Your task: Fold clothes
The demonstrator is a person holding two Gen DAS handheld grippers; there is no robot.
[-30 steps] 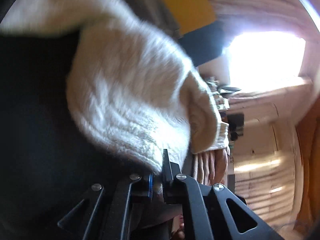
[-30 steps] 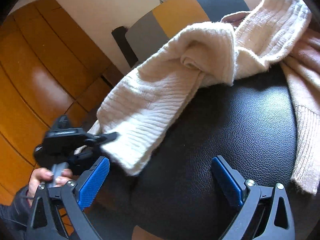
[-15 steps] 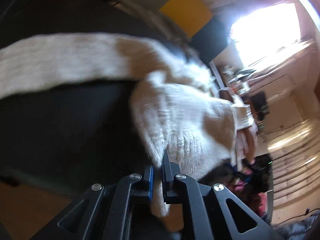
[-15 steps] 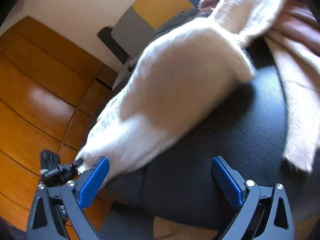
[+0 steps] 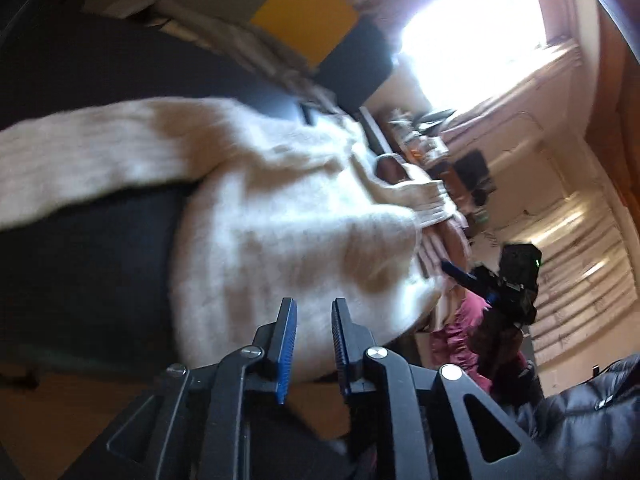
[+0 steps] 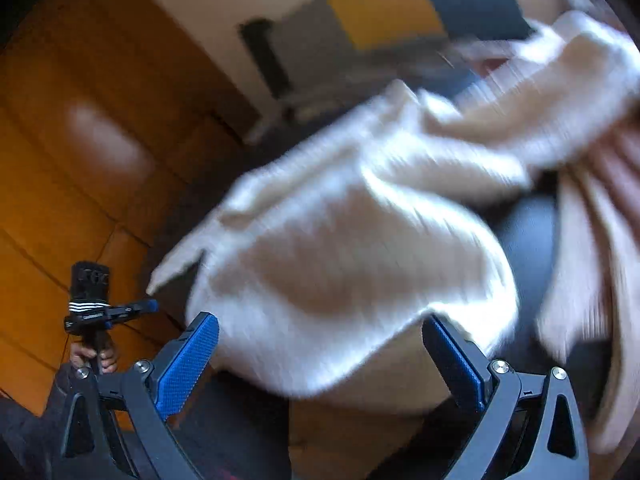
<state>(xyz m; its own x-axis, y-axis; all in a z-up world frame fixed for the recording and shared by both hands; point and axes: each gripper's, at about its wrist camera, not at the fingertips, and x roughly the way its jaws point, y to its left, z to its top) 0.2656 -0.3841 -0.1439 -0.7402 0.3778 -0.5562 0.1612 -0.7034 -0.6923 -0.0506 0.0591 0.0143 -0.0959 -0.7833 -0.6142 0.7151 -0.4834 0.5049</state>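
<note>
Both grippers frame the scene: the left gripper (image 5: 314, 308) has its blue-padded jaws a narrow gap apart with nothing between them, and the right gripper (image 6: 320, 332) has its jaws spread wide, also holding nothing.

Taking the black leather seat (image 5: 80, 280) as the landmark, everything else sits on it or around it. Its dark, grained surface (image 6: 528, 232) fills the left part of the left wrist view and shows between folds of fabric in the right wrist view.

On the seat lies the cream knit sweater (image 5: 288, 232), bunched and rumpled, with one sleeve (image 5: 80, 160) stretching away across the leather. Its near edge hangs over the front edge of the seat, just ahead of the left gripper's fingertips. From the right wrist camera the same sweater (image 6: 352, 248) is blurred, and its lower edge drops between the right gripper's open jaws without touching either pad that I can tell.

Beside the sweater on the seat is a pinkish-beige knit garment (image 6: 600, 240), partly overlapped by it.

Behind the seat stands a panel of yellow, grey and dark blocks (image 5: 304, 24). Off the seat's side is orange wooden flooring (image 6: 60, 160).

Beyond the seat's front edge, the left gripper appears in the right wrist view (image 6: 108, 312), gripped from below by the person's hand (image 6: 94, 358).
</note>
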